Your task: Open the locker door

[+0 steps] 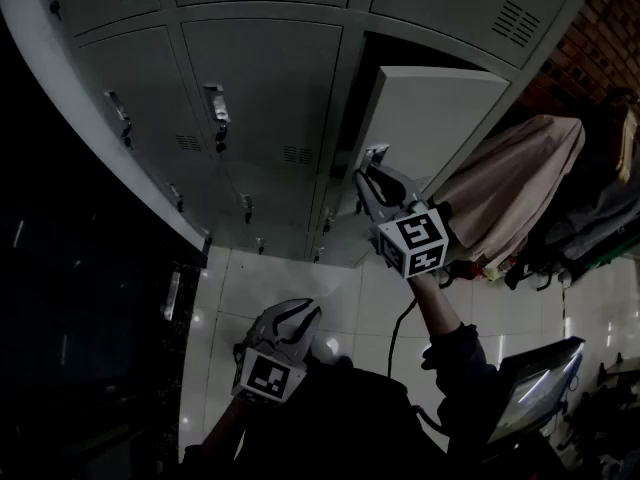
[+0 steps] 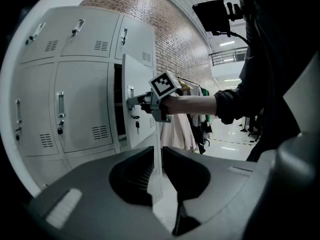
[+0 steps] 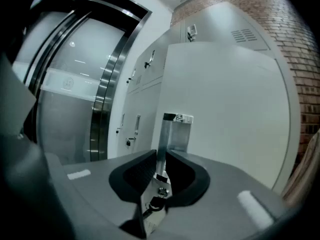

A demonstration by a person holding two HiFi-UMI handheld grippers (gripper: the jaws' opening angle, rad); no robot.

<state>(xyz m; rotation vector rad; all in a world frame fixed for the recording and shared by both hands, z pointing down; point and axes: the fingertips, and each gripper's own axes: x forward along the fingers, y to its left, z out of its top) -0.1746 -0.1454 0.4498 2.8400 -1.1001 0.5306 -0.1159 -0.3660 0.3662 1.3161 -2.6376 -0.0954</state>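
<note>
A grey bank of lockers (image 1: 260, 88) fills the top of the head view. One pale door (image 1: 440, 113) stands swung out from its dark compartment. My right gripper (image 1: 368, 173) is shut on that door's metal handle (image 1: 376, 152); in the right gripper view the handle strip (image 3: 167, 134) rises from between the pads, with a lock and key (image 3: 160, 191) just below. The left gripper view shows the same door (image 2: 134, 91) and the right gripper (image 2: 142, 103) at it. My left gripper (image 1: 298, 315) hangs low over the floor, jaws a narrow slit apart (image 2: 157, 156), holding nothing.
Neighbouring locker doors are closed, with handles (image 1: 215, 108) sticking out. A rack of clothes with a beige garment (image 1: 520, 183) hangs right of the open door, before a brick wall (image 1: 590, 38). White tile floor (image 1: 260, 278) lies below. A metal-framed glass door (image 3: 100, 109) stands left.
</note>
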